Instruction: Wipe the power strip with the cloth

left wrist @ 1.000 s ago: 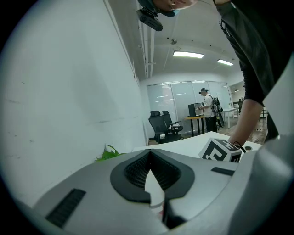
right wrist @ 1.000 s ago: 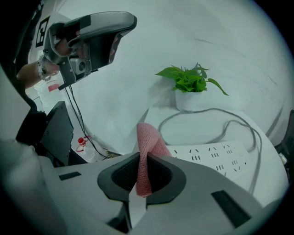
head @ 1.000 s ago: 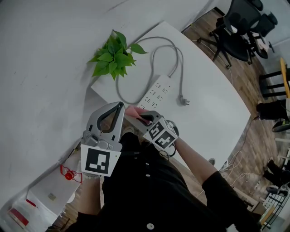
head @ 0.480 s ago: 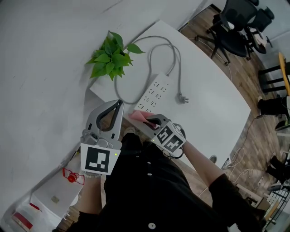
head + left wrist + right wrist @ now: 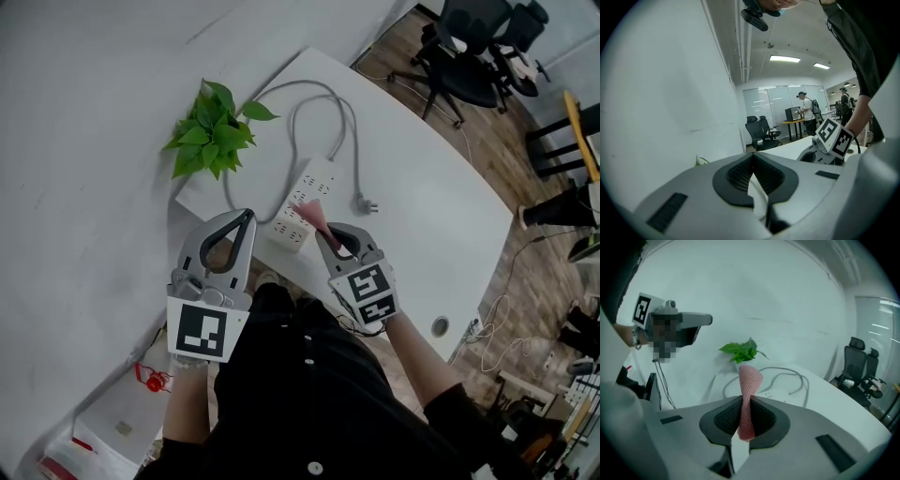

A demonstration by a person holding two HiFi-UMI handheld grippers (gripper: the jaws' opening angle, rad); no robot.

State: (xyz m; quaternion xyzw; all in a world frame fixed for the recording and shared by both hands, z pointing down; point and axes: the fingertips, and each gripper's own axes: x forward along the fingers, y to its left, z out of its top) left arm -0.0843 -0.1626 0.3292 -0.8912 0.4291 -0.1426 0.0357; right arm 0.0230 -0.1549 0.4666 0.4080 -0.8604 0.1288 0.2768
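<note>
A white power strip (image 5: 302,204) lies on the white table (image 5: 422,225), its grey cable (image 5: 319,103) looping away to a loose plug (image 5: 364,203). My right gripper (image 5: 325,231) is shut on a pink cloth (image 5: 312,213), whose free end sticks up past the jaws and hangs over the near part of the strip. In the right gripper view the pink cloth (image 5: 747,399) is pinched upright between the pads, with the strip (image 5: 776,390) beyond it. My left gripper (image 5: 246,217) is shut and empty, left of the strip near the table's edge.
A green leafy plant (image 5: 206,136) stands at the table's far left corner by the wall. Black office chairs (image 5: 469,47) stand on the wooden floor to the right. A round cable hole (image 5: 440,326) sits near the table's front edge.
My right gripper has lifted and swung right with the cloth, which now stands up over the strip's near end. The left gripper has stayed put.
</note>
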